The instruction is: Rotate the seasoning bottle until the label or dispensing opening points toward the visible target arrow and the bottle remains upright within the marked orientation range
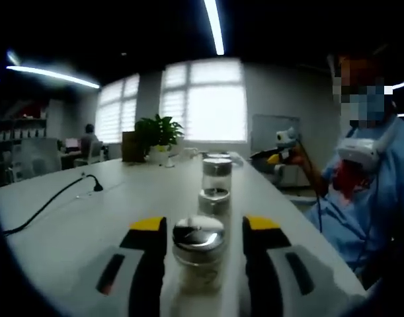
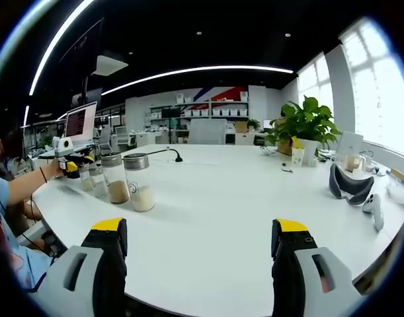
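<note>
In the left gripper view, a black cable (image 1: pixel 53 201) runs across the left of the white desk (image 1: pixel 89 224). The left claw (image 1: pixel 205 231) sits low and near, its two yellow-tipped jaws standing wide. A bottle (image 1: pixel 198 254) with a silver lid stands upright between them, closer to the left jaw; contact with either jaw cannot be told. Just beyond it, farther along the desk, two more jars (image 1: pixel 215 183) stand in a line. A plant (image 1: pixel 158 134) sits at the far end before the windows. At the right edge a person in blue (image 1: pixel 370 198) sits beside the desk.

In the right gripper view, a hand (image 2: pixel 55 168) at the far left holds the left claw by a row of jars (image 2: pixel 125 179); the nearest holds pale grains, the next brown. The right claw (image 2: pixel 200 232) hovers wide over bare desk (image 2: pixel 221 218), gripping nothing, well apart from the jars. A plant (image 2: pixel 306 125) and a headset (image 2: pixel 349 186) lie to the right.
</note>
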Tool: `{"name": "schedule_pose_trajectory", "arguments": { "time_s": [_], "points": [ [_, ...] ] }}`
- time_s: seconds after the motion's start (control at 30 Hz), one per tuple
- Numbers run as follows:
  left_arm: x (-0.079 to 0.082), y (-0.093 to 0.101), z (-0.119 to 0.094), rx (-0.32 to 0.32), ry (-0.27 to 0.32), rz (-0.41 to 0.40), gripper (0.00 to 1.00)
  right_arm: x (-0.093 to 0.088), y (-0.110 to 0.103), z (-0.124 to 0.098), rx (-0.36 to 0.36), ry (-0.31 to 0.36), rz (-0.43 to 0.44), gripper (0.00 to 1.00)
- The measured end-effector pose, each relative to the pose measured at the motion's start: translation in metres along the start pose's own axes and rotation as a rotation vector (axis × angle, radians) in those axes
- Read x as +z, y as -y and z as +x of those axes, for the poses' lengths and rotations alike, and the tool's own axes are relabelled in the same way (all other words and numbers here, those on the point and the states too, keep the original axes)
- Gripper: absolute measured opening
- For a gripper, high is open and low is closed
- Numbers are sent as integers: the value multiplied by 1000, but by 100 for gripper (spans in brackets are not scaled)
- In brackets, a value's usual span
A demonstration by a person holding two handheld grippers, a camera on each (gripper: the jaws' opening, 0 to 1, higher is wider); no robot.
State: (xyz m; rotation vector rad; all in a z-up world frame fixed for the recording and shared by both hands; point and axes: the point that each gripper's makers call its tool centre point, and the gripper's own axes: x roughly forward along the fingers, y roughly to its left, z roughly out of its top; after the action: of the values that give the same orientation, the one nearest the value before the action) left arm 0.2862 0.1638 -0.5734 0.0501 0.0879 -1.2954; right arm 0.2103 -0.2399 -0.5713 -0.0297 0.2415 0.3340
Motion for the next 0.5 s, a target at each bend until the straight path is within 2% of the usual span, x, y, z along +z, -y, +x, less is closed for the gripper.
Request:
{"name": "schedule_pose_trajectory", "arguments": {
  "time_s": [0.07,0.17,0.5],
  "points": [
    [-1,1,1,-7,-8,-3,42,0,0,0,1,0,0,93],
    [-3,-2,2,17,-18,7,34,1,0,0,2,3,0,93],
    [-5,-4,3,42,-35,14,34,0,1,0,3,2,0,93]
  ]
}}
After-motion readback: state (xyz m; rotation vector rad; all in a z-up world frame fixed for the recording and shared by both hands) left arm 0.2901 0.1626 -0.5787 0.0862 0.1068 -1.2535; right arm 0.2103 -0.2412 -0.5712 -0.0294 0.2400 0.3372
